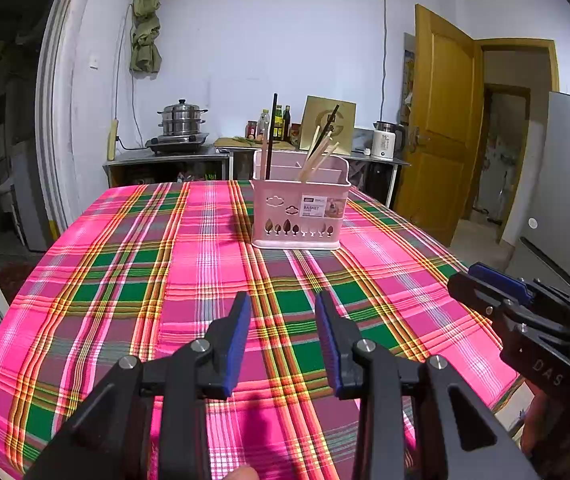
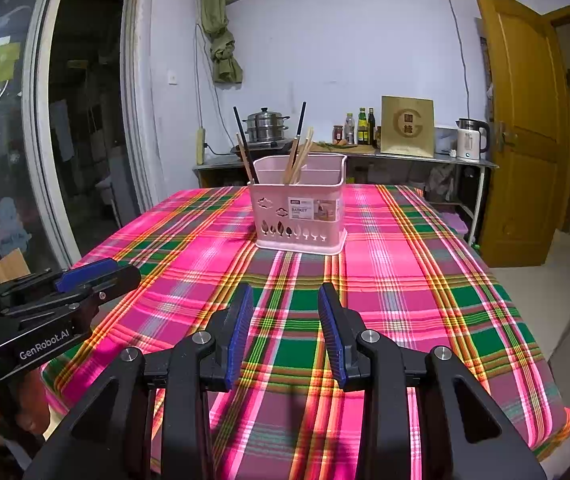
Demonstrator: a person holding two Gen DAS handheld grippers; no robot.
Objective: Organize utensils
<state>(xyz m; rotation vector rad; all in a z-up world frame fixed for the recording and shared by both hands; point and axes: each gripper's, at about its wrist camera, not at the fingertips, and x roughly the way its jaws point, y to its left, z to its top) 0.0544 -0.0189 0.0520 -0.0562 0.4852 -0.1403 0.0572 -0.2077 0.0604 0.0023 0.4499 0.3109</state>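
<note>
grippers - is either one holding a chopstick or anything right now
Nothing is held. The left gripper and right gripper are both open and empty; the chopsticks stand in the pink basket.

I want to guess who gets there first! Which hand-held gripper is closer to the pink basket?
Neither clearly. The left hand-held gripper and right hand-held gripper both hover open over the near table edge, similarly short of the pink basket.
</note>
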